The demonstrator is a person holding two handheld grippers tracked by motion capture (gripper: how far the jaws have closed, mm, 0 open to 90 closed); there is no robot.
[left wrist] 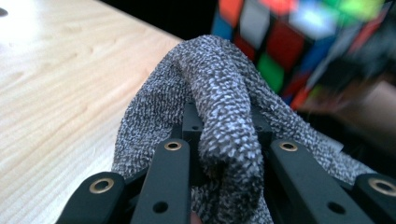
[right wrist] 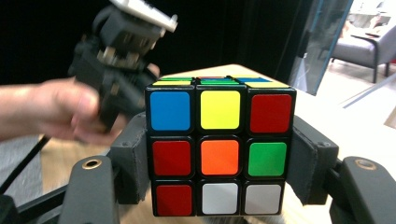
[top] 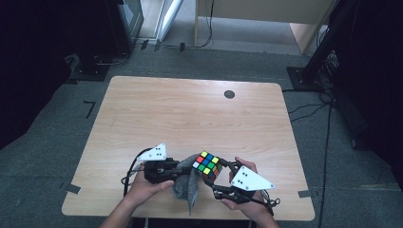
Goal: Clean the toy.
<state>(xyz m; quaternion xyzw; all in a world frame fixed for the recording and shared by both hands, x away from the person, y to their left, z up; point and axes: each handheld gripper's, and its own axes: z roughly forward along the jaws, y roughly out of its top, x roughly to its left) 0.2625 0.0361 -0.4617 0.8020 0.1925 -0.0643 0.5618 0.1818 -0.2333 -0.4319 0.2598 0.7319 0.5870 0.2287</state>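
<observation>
A scrambled colour cube is held up over the near edge of the wooden table. My right gripper is shut on it, one pad on each side of the cube, whose face with the orange centre looks at the camera. A grey knitted cloth hangs just left of the cube. My left gripper is shut on a fold of that cloth, which bulges between the jaws. The cloth's tip is close to the cube; I cannot tell whether they touch. The left gripper shows behind the cube.
A small black round disc lies at the far right of the table. Grey carpet with cables surrounds the table, with dark stands at both sides and light wooden furniture beyond the far edge.
</observation>
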